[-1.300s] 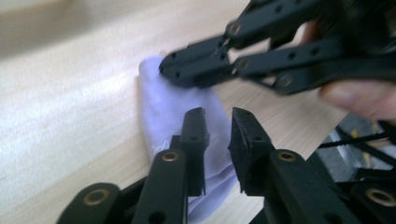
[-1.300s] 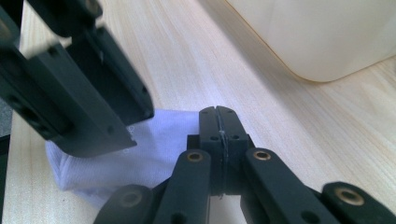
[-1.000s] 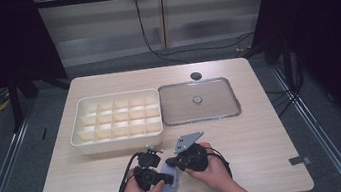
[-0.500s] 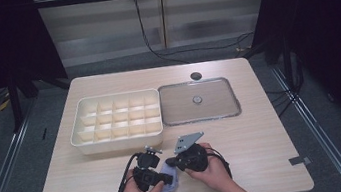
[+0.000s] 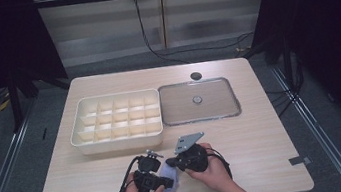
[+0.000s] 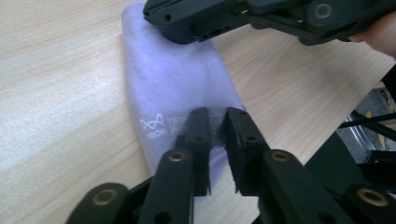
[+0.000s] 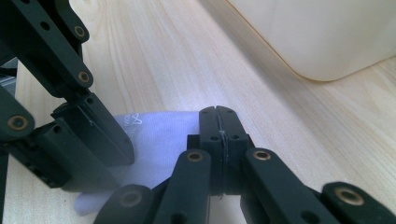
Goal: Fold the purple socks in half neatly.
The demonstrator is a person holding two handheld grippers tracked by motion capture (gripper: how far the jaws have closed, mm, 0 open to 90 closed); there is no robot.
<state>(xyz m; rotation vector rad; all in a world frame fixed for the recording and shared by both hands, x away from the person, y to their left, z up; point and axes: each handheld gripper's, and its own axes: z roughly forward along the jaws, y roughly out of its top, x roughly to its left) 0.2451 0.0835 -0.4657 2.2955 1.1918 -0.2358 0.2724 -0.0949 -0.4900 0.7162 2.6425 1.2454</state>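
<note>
— Fingers first: what do they have?
— Right gripper (image 7: pixel 218 122) is clamped on an edge of the lavender cloth (image 6: pixel 177 88), low centre; left gripper (image 6: pixel 215 126) straddles its printed end, jaws just narrowing, not yet pinching.
— Progress?
— Early, I'd judge: divided organizer box (image 5: pixel 116 119), upper left, holds nothing.

The lilac cloth (image 6: pixel 177 88) bears a white wave logo and partly hidden letters, "TEC…" above "UNION…"

Left gripper (image 6: pixel 212 135) jaws just opening slightly, then closing again over near end of lavender cloth (image 6: pixel 177 88); narrow gap between them now, cloth beneath tips. Hands, cloth show no visible shift on counter (image 5: pixel 264 133).
</note>
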